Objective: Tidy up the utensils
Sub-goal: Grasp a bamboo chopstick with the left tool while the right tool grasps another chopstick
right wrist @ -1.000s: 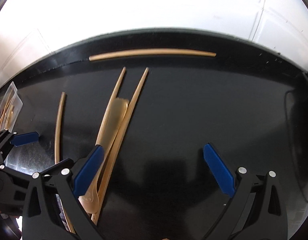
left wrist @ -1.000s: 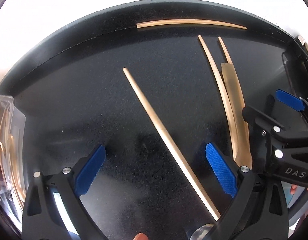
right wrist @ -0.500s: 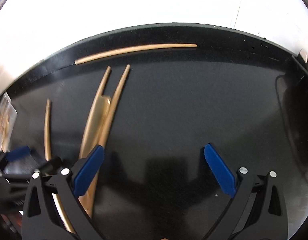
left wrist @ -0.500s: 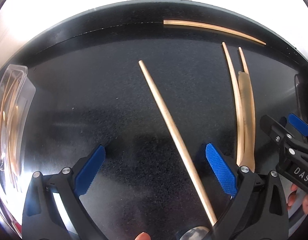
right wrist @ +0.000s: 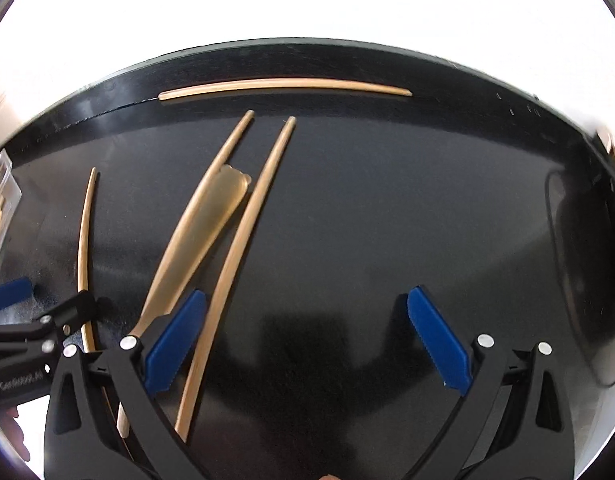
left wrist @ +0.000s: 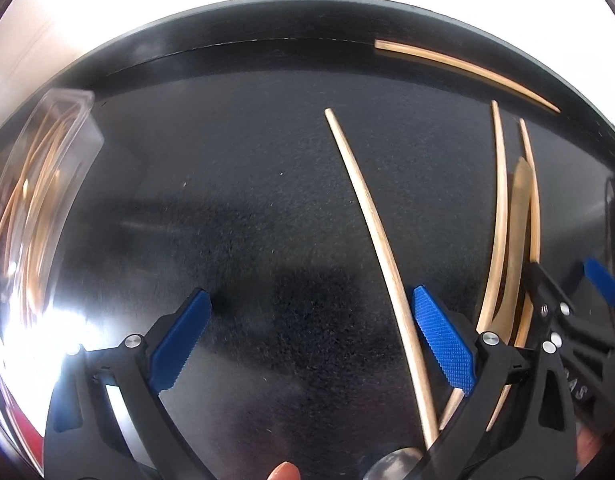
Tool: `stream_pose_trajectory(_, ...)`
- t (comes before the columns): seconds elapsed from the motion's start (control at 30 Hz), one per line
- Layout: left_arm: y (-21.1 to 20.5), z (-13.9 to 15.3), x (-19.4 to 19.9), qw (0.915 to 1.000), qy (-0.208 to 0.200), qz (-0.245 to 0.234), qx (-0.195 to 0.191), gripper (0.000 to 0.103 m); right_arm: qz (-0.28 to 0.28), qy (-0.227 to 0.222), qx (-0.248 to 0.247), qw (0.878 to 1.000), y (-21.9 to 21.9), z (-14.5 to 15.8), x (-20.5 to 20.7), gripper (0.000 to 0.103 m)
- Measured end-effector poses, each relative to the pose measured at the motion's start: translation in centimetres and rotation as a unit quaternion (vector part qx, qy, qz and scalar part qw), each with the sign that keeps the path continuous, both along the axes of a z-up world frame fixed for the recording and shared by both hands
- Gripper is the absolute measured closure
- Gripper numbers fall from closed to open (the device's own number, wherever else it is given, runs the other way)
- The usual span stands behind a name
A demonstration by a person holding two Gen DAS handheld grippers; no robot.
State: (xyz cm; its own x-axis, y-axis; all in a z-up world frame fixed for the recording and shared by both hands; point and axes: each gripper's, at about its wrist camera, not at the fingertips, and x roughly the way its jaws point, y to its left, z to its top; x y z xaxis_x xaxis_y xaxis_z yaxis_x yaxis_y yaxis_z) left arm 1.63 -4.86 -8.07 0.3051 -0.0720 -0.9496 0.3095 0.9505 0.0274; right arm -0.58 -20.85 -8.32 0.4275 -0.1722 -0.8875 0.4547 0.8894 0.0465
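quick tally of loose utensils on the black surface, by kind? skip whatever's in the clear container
Chopsticks: 4, at
Flat wooden spoon: 1
Total: 5 loose on the black surface

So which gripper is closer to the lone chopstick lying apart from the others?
Left. The lone chopstick runs between the open left gripper's fingers, by its right pad. The open right gripper sits beyond the spoon.

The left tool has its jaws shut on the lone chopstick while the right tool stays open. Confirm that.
Not quite. The left tool is open too: in the left wrist view its jaws stand wide apart and the lone chopstick lies loose on the black surface. The right tool is open.
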Motion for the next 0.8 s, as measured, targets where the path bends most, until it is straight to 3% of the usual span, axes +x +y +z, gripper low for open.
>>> stream_pose_trajectory(0.13, 0.3, -0.1, -0.5, 0.9996, 0.003, 0.027, -0.009, 0.005, -0.021, -0.004, 0.001, 1.000, -0.7, -0.1, -1.3, 0.006)
stream_pose_trajectory(0.8, -0.7, -0.2, -2.7, 0.9992, -0.023, 0.027, -0.016, 0.005, -0.005, -0.018, -0.005, 1.000, -0.2, 0.1, -1.9, 0.005)
